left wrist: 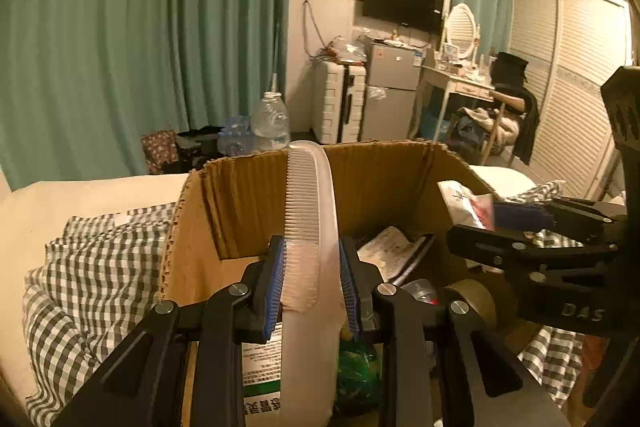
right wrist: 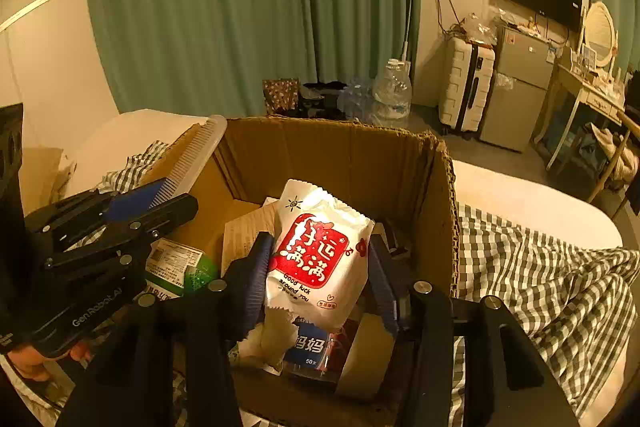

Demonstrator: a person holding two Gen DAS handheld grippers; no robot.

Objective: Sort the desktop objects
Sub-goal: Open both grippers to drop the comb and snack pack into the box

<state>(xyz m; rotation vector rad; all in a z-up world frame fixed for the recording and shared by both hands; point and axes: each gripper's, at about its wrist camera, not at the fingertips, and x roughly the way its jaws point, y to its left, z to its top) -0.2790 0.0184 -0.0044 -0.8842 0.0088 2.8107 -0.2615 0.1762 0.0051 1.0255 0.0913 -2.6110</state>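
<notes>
Release should wait until each load sits low inside the cardboard box [right wrist: 340, 155]: left gripper [left wrist: 312, 279] pinches the comb [left wrist: 308, 211] over its left half, right gripper [right wrist: 320, 267] clamps the snack packet [right wrist: 320, 255] above clutter at centre.

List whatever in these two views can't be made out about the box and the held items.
- Cardboard box floor: right wrist view, buried under the white snack packet held by the right claw.
- Comb handle end: left wrist view, cut off by the bottom edge below the left claw.
- Green-labelled box: print too small to read.
- Tape roll: partly hidden behind claw arms.
</notes>
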